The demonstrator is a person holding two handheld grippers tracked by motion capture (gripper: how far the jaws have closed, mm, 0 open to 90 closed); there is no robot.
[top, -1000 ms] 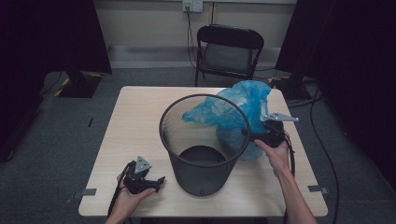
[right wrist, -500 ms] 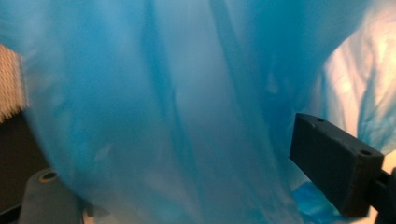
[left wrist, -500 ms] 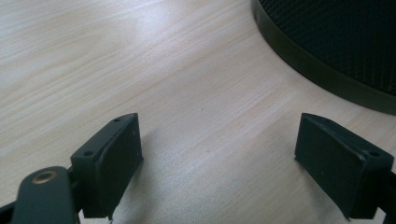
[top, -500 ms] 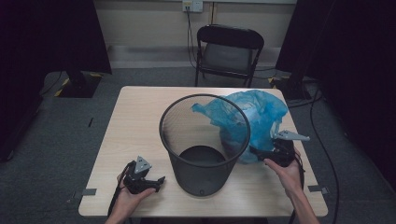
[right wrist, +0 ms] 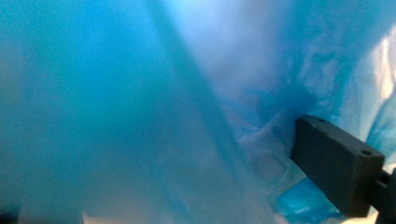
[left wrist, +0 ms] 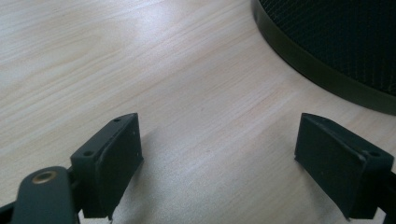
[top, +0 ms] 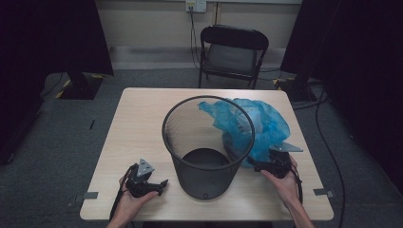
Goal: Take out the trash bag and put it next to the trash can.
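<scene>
My high view looks forward and down over the pale wooden table (top: 142,123). My left gripper view sits low, close to that tabletop — sharing the black mesh wastebasket (left wrist: 336,51). My right gripper view presses right against the crumpled blue plastic bag (right wrist: 140,107).

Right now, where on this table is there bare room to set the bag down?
The far-left stretch of the table, behind the left gripper and left of the mesh bin, is bare. So is the near-right corner. It is crowded on the right, where the blue bag presses against the bin by the right gripper.
</scene>
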